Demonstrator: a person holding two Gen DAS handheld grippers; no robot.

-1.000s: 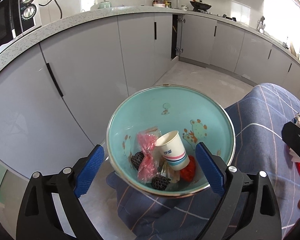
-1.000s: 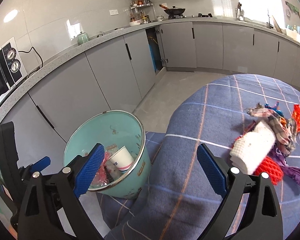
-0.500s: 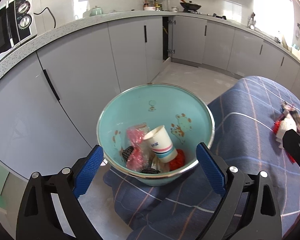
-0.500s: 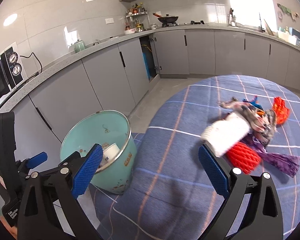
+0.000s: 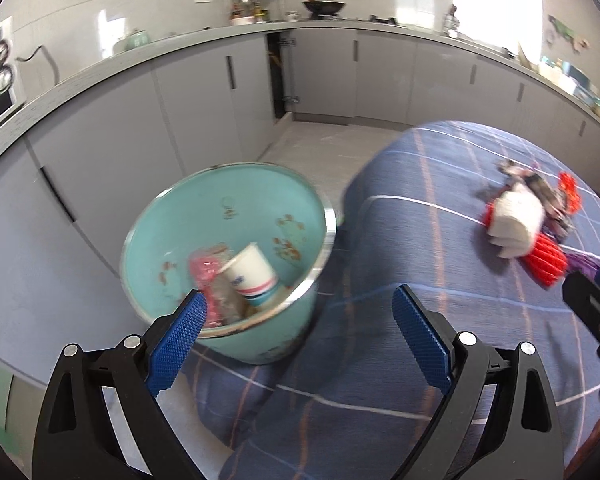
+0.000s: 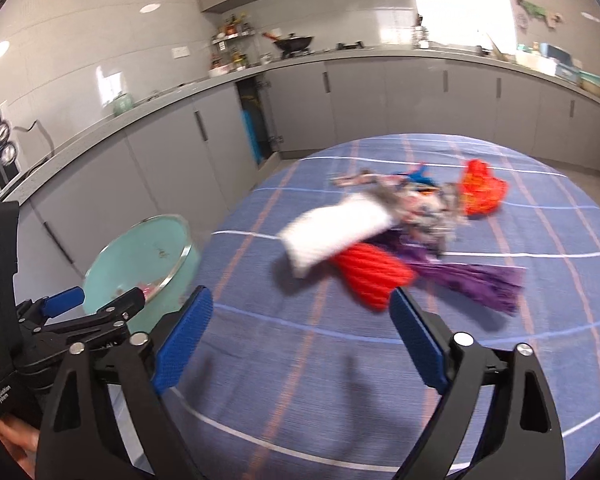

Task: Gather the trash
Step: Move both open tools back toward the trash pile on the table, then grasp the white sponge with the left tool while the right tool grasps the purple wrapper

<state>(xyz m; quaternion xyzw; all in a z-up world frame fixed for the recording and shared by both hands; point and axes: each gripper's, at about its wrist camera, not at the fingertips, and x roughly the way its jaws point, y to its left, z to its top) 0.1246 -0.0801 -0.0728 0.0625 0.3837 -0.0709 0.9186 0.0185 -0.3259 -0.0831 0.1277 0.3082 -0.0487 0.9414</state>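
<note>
The left gripper [image 5: 296, 330] is held with its jaws wide apart and nothing between them; its blue pads [image 5: 178, 338] are seen in front of a teal bowl [image 5: 180, 236], not touching it. The bowl is set at the edge of a table covered by a blue checked cloth [image 5: 420, 240], beside the grey cabinets [image 5: 112, 132]. Inside the bowl a white paper cup [image 5: 250, 274] is lying on its side, with a pink wrapper [image 5: 204, 276] just beside it.

The right gripper [image 6: 300, 330] is likewise spread open and empty, held above the cloth [image 6: 300, 380]. Ahead of it, well apart from the bowl [image 6: 140, 256], a heap of trash is left on the table. A white foam sleeve [image 6: 336, 236] is lying across a red net sleeve [image 6: 372, 272], the two touching. A purple scrap [image 6: 472, 280] is spread to the right of the red net sleeve, and an orange-red net lump [image 6: 482, 192] is placed at the far side of the heap. Between them a tangle of mixed-colour scraps [image 6: 420, 208] is seen, too blurred for its pieces to be told apart.

In the left wrist view the same heap is seen at the right, with the white foam sleeve [image 5: 516, 220] on top of the red net sleeve [image 5: 544, 256]. Part of the right gripper's black frame is seen at that view's right edge.
</note>
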